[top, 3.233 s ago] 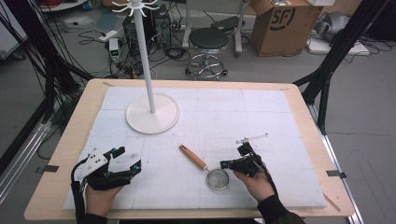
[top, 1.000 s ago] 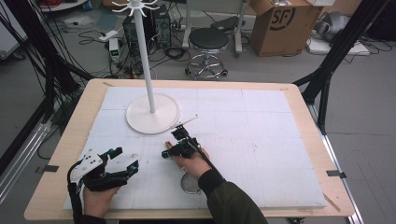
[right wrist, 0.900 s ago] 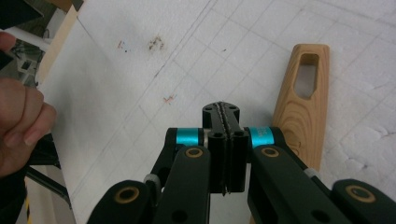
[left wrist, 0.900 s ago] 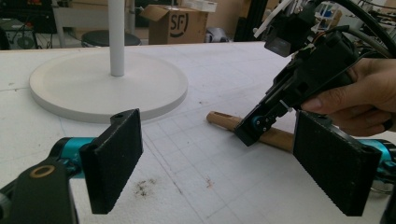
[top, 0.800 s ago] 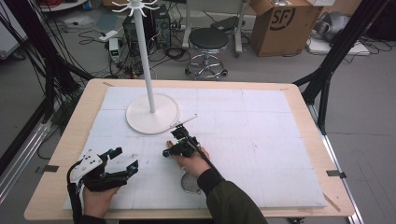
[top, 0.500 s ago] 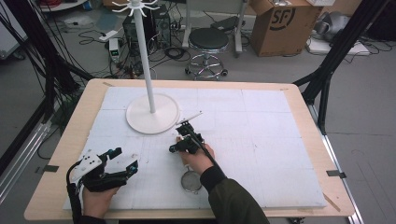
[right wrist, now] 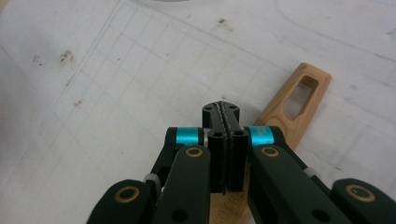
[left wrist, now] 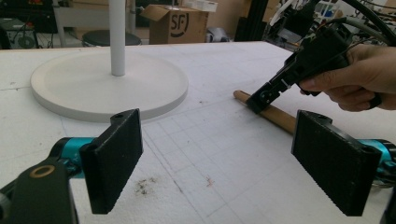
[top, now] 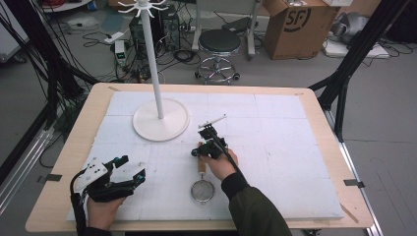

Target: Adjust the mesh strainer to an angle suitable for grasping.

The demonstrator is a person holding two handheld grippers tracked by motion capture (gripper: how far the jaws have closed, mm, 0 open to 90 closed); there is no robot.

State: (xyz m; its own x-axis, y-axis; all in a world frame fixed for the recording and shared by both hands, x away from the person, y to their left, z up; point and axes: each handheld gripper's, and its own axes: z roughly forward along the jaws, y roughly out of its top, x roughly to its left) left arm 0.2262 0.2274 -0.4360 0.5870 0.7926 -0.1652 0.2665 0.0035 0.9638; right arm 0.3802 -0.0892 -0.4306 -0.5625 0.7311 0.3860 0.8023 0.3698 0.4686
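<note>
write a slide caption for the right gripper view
Shut right tongs poised over the strainer's wooden handle on the white table mat.

Even, soft light; slightly grainy

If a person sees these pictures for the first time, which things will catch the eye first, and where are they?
The tall white stand with a round base rises at the far left of the white table cover. Near the middle, the right gripper, its jaws shut, sits over the wooden handle of a small round metal strainer. At the near left corner, the left gripper rests with its jaws wide open.
</note>
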